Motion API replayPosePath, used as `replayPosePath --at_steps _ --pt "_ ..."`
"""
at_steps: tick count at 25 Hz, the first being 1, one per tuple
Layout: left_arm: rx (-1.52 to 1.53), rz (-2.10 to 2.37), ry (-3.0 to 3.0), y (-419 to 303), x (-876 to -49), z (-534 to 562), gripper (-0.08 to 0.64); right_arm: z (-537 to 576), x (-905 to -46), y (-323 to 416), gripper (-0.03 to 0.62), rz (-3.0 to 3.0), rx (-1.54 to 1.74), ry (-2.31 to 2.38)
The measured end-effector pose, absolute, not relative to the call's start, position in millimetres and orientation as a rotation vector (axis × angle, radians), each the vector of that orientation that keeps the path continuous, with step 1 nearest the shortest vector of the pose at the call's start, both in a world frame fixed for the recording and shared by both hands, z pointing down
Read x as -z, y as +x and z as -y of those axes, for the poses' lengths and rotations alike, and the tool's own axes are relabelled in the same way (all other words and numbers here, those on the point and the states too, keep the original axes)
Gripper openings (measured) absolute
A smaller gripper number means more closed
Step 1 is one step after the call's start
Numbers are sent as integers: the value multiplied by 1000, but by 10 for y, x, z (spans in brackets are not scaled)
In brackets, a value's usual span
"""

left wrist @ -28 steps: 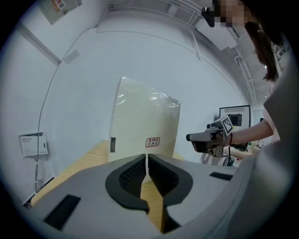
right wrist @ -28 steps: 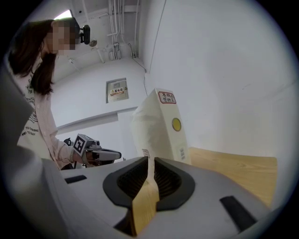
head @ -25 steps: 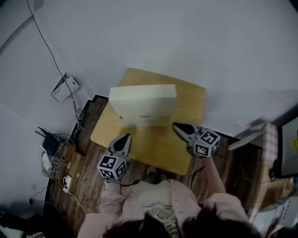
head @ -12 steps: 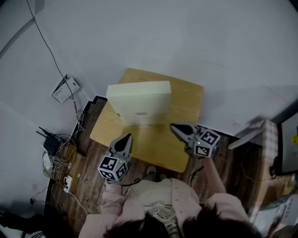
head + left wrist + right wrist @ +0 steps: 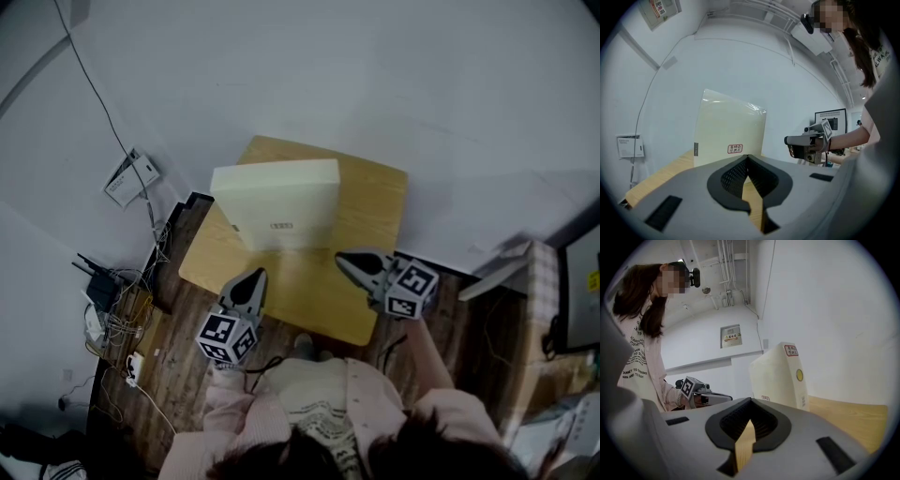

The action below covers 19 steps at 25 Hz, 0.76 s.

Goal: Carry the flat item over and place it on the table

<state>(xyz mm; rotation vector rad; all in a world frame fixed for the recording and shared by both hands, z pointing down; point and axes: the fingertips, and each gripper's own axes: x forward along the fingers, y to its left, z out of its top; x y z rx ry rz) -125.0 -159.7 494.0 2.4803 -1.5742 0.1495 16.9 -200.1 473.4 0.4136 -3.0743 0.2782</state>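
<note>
We see the flat cream box point(image 5: 275, 202) standing upright on one of its narrow edges on the far left part of the light wooden surface point(image 5: 375, 202), its broad face turned toward us. A small red-printed label point(image 5: 735, 149) sits low on that face, and the right gripper view shows a second red-framed label point(image 5: 791, 350) at the top of the narrow side, with a round yellow sticker point(image 5: 799, 375) below it; the writing on both labels is too small for us to read. The left gripper point(image 5: 251, 279) hangs over the near left edge of the surface with its jaws clenched together and nothing between them. The right gripper point(image 5: 349, 262) hangs over the near right part with its jaws likewise pressed together and empty. Both point toward the box and are apart from it, one at each side of its near face. On the white wall behind, a framed sign point(image 5: 731, 336) bears print we cannot make out, and another notice point(image 5: 628, 146) hangs low beside the surface. Our pale shirt point(image 5: 883, 54) carries dark lettering of which we read only "ALWA". A tangle of cables point(image 5: 112, 309) lies on the dark plank floor point(image 5: 178, 375) to the left, and a dark monitor point(image 5: 829, 119) stands in the background.
</note>
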Motion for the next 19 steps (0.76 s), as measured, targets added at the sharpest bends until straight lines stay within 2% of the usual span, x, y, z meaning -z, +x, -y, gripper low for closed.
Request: replayPosePath --at_steps 19 --pt "-167 1566 2493 -1166 -4943 1589 -9 1915 -4731 178 -9 3093 -276 341"
